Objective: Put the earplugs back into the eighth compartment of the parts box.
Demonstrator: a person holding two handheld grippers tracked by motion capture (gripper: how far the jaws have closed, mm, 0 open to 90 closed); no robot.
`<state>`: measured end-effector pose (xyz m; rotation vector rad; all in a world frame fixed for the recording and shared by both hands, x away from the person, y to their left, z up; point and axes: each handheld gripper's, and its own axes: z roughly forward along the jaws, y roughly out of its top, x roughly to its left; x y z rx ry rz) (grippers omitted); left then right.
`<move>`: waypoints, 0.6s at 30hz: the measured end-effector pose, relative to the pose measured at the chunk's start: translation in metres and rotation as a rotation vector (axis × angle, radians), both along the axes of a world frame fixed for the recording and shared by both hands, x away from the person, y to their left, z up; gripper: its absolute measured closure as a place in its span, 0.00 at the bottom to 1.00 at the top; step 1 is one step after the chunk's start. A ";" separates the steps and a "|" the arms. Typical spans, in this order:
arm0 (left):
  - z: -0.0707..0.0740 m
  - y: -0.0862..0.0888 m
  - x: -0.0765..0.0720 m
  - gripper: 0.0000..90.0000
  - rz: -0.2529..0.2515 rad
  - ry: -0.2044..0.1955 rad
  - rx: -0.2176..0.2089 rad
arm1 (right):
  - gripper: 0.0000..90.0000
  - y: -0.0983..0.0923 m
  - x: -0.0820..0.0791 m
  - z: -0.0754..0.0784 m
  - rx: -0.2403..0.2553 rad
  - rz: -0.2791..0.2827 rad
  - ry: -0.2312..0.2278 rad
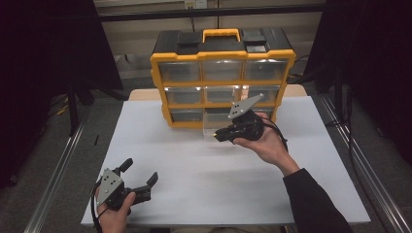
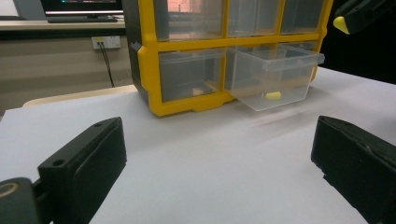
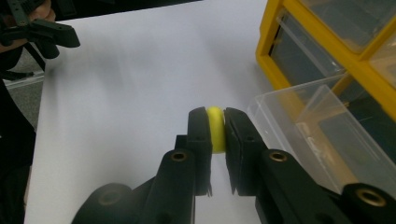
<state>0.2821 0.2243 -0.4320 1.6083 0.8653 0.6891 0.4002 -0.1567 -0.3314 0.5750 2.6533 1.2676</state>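
High view: yellow-and-black plastic organiser cabinet with clear drawers (image 1: pixel 222 77) stands at the far edge of the white table top (image 1: pixel 204 170). Its bottom-middle clear plastic drawer (image 1: pixel 214 127) is pulled out toward the person. Right gripper (image 1: pixel 217 136) sits palm-up in the person's right hand, jaw tips just beside the pulled-out drawer's front, a speck of yellow at the tips. Left gripper (image 1: pixel 142 174) rests low at the near left of the table, jaws spread wide, nothing between them.

Left gripper view: both black jaws stand far apart over bare table. Ahead, the open drawer (image 2: pixel 275 77) juts from the cabinet (image 2: pixel 149 60), with another small yellow piece (image 2: pixel 273 95) on its floor. Right gripper's yellow-tipped end (image 2: pixel 343 23) hangs at the top right, above the drawer.

Right gripper view: jaws nearly closed, pinching a small round yellow foam earplug (image 3: pixel 215 128) between the pads. It is held off the table, just beside the drawer's near rim (image 3: pixel 299 121). Left gripper (image 3: pixel 39 35) far off, top left.
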 end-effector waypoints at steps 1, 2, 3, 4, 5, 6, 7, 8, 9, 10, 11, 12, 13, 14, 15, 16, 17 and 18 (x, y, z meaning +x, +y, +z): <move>0.000 0.000 0.000 0.04 0.000 0.000 -0.005 | 0.89 0.000 0.001 0.002 0.000 -0.006 -0.002; 0.000 0.000 0.000 0.04 0.000 -0.001 0.001 | 0.89 0.000 0.002 0.003 0.000 -0.009 -0.004; 0.000 0.000 0.000 0.04 -0.002 0.003 -0.006 | 0.89 0.000 0.003 0.005 -0.007 -0.010 -0.007; 0.000 -0.001 0.000 0.04 -0.001 0.002 -0.009 | 0.89 0.000 0.004 0.006 -0.007 -0.015 -0.006; 0.000 0.000 0.000 0.04 0.000 0.000 0.002 | 0.89 0.000 0.004 0.007 -0.007 -0.017 -0.007; 0.000 0.000 0.000 0.04 0.000 -0.001 0.001 | 0.89 -0.001 0.005 0.008 -0.012 -0.018 -0.008; 0.000 0.000 0.000 0.04 0.001 -0.003 -0.003 | 0.89 -0.001 0.007 0.009 -0.017 -0.021 -0.010; 0.000 0.000 0.000 0.04 0.001 -0.003 -0.004 | 0.90 -0.002 0.008 0.010 -0.014 -0.027 -0.008; 0.000 -0.001 0.000 0.04 -0.001 0.000 -0.008 | 0.89 -0.002 0.009 0.010 -0.015 -0.031 -0.010; 0.000 0.000 0.000 0.04 0.002 -0.002 -0.002 | 0.89 -0.002 0.009 0.011 -0.020 -0.036 -0.009; 0.000 0.000 0.000 0.04 0.001 -0.001 -0.004 | 0.89 -0.003 0.010 0.012 -0.019 -0.040 -0.011; 0.000 0.000 0.000 0.04 0.000 0.000 -0.007 | 0.89 -0.004 0.010 0.012 -0.018 -0.042 -0.014; 0.000 0.000 0.000 0.04 0.001 -0.002 -0.004 | 0.89 -0.005 0.011 0.012 -0.015 -0.046 -0.014; 0.000 0.000 0.000 0.04 0.002 -0.001 -0.004 | 0.89 -0.006 0.011 0.013 -0.012 -0.052 -0.012; 0.000 -0.001 0.000 0.04 -0.001 0.002 -0.005 | 0.89 -0.007 0.012 0.013 -0.014 -0.054 -0.013; 0.000 0.000 0.000 0.04 -0.003 0.003 0.000 | 0.89 -0.008 0.013 0.013 -0.018 -0.061 -0.014; 0.000 -0.001 0.000 0.04 -0.004 0.004 0.001 | 0.89 -0.008 0.014 0.013 -0.018 -0.069 -0.014; 0.000 -0.001 0.000 0.04 -0.004 0.003 0.001 | 0.89 -0.009 0.015 0.014 -0.018 -0.076 -0.013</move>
